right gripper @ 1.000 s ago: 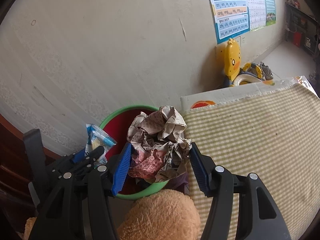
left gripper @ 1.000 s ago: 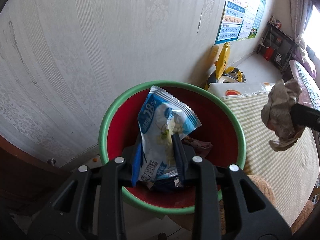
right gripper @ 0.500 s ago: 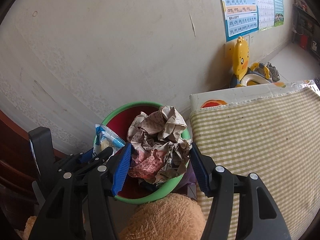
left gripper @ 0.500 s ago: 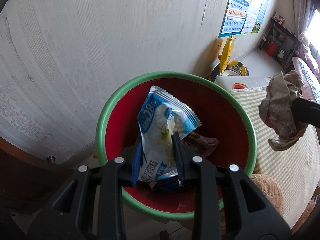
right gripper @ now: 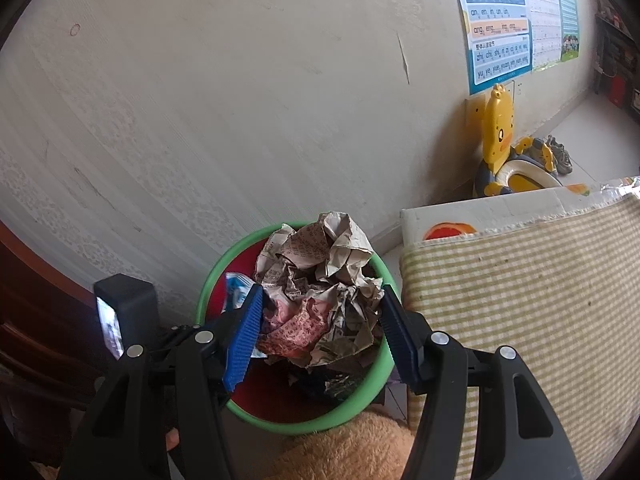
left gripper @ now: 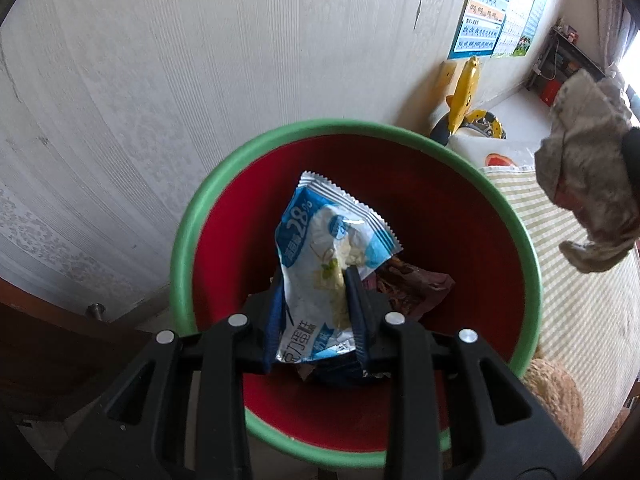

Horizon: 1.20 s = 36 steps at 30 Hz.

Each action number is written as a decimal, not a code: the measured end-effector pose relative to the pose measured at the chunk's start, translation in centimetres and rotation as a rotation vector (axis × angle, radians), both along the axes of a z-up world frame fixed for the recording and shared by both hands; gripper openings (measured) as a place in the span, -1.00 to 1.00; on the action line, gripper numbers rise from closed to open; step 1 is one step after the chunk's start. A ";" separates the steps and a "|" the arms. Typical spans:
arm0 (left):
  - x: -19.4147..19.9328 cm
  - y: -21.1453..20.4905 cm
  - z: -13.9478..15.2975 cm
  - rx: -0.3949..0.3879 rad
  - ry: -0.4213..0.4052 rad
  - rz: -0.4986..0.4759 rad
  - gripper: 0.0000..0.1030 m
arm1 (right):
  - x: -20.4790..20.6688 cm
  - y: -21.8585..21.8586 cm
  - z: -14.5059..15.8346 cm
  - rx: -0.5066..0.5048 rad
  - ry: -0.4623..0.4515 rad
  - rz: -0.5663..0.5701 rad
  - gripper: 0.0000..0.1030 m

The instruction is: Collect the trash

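Left claw (left gripper: 316,312): clamped on the blue-and-white snack wrapper (left gripper: 328,268), held over the mouth of the bin (left gripper: 188,240); compared with 1 second ago the bin fills far more of the left wrist view, so this claw has come down closer to the opening.

Snack wrapper: upright between the pads, its top corner pointing toward the bin's far rim, its lower end above the dark brown wrappers (left gripper: 412,284) already lying inside the bin.

Right claw (right gripper: 320,320): gripping the crumpled newspaper ball (right gripper: 320,276); 1 second ago the ball sat toward the bin's right side, now it hangs more squarely over the opening.

Newspaper ball: wedged between both blue pads (right gripper: 244,340), above the bin's red interior; from the left wrist view it appears to the bin's right, above the rim.

Bin: red inside, green rim, standing on the floor against the wall, just beside the checked mattress (right gripper: 520,300).

Plush toy (right gripper: 352,448): tan, touching or just beside the bin's near rim.

Meaning for the task: both pieces of trash now look positioned for release, and neither has been dropped yet.

Far from the bin: yellow duck potty (right gripper: 504,152) by the wall, charts (right gripper: 500,20) above it.
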State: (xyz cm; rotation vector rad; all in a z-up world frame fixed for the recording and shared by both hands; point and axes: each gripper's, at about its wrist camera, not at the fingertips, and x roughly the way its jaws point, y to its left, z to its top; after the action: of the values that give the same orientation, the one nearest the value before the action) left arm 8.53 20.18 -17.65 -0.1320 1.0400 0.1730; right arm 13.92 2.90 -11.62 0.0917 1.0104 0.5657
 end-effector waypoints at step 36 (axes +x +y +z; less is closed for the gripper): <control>-9.3 -6.1 17.9 0.273 -0.637 0.237 0.90 | -14.3 -9.6 10.1 0.165 -0.653 -0.160 0.86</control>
State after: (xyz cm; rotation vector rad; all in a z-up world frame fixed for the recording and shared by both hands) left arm -0.82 14.07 0.26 -0.0543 0.3575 0.4534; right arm -0.35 -6.70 -1.54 0.1226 0.3174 0.4835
